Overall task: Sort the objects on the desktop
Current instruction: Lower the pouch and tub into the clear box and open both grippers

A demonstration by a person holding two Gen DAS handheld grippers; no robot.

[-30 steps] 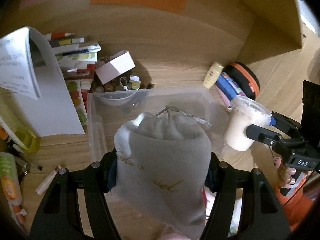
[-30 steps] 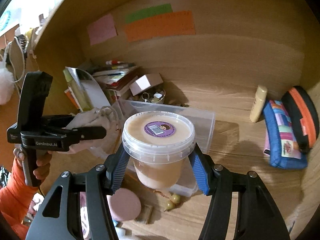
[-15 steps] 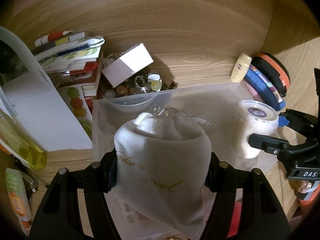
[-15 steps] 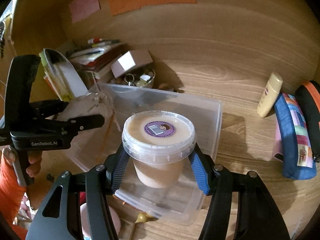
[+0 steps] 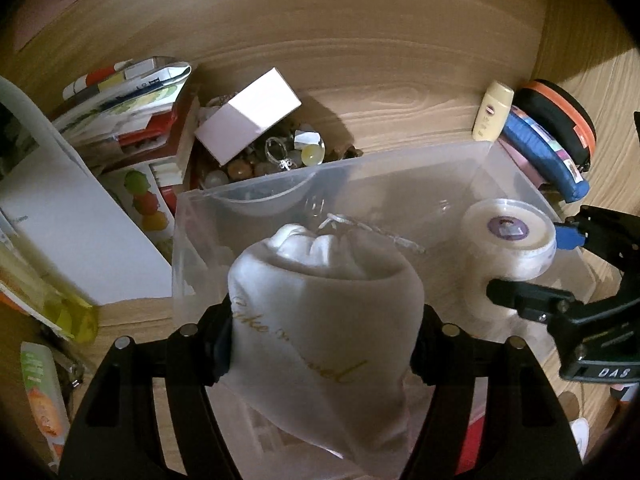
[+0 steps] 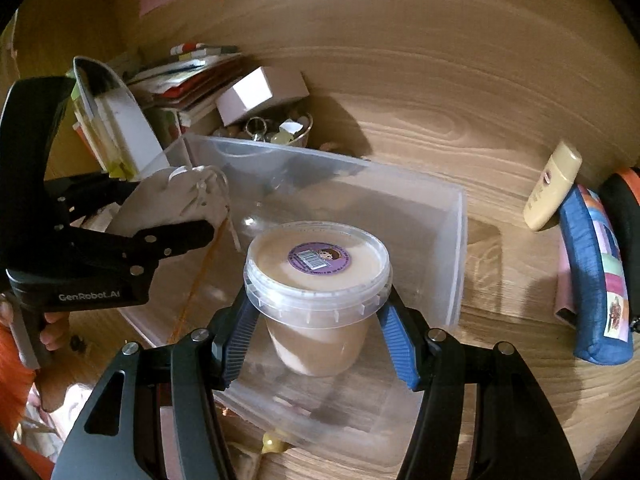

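Note:
My left gripper (image 5: 322,340) is shut on a white drawstring pouch (image 5: 320,320) with gold lettering and holds it over the near left part of a clear plastic bin (image 5: 400,160). My right gripper (image 6: 318,336) is shut on a lidded plastic tub (image 6: 318,272) of beige paste with a purple label and holds it inside the bin (image 6: 456,240), above its floor. The tub also shows in the left wrist view (image 5: 508,248), at the bin's right side. The pouch also shows in the right wrist view (image 6: 176,204), between the left gripper's fingers.
A bowl of trinkets (image 5: 280,156) with a white box (image 5: 248,120) on it stands behind the bin. Books and papers (image 5: 120,92) lie at the left. A cream bottle (image 6: 552,192), a blue pencil case (image 6: 592,276) and an orange-rimmed case (image 5: 560,112) lie at the right.
Both grippers have moved forward and down over the bin. The tub now sits lower inside the bin, and the pouch has come over the bin's near wall.

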